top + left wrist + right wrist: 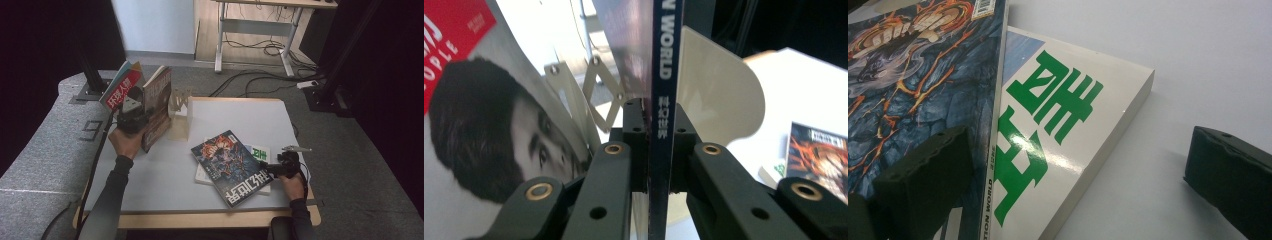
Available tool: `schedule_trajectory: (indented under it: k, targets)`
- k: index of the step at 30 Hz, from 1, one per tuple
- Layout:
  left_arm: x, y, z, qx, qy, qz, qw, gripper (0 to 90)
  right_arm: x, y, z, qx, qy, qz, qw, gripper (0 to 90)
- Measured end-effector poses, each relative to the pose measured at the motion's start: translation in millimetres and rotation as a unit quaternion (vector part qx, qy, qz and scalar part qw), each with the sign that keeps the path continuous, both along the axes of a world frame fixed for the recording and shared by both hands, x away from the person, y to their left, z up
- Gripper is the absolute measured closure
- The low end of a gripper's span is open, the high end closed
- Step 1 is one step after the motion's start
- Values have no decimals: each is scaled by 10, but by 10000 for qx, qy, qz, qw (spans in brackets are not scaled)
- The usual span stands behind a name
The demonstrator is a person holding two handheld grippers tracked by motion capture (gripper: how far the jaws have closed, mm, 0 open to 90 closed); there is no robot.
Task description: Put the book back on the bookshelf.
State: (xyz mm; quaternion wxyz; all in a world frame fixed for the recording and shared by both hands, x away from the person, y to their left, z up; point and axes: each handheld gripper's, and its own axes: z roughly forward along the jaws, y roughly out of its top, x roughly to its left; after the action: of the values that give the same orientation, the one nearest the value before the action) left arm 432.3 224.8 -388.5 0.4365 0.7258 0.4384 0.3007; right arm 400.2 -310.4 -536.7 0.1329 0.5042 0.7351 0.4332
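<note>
Left gripper was clamped on the spine of a dark magazine, jaws narrow with pads pressing both sides, holding it upright at the table's far-left corner. The magazine stood just beside a cream bookend with a scissor-lattice rack. A red-covered magazine leaned left of the gripper, its portrait cover close in the left gripper view. Right gripper rested low at the right edge, jaws wide, nothing pinched. Its jaws straddled the edge of a blue fantasy-cover magazine lying on a white book with green characters.
</note>
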Motion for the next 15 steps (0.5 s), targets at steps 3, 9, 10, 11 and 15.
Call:
schedule_trajectory:
  k: [3,9,10,11,15]
  targets:
    - [-32,17,14,161,122,-16,9998,818,1,-1,-1,5,5,2,10000,0]
    - [-71,23,23,315,225,-24,9992,802,4,-3,-2,22,22,4,10000,0]
    - [-71,29,27,284,243,-32,9993,800,4,-4,-2,19,21,6,10000,0]
    - [-76,36,36,254,222,-24,9994,795,4,-3,-2,22,22,3,10000,0]
    - [-87,78,100,145,280,-38,9995,760,6,-5,-3,32,35,6,10000,0]
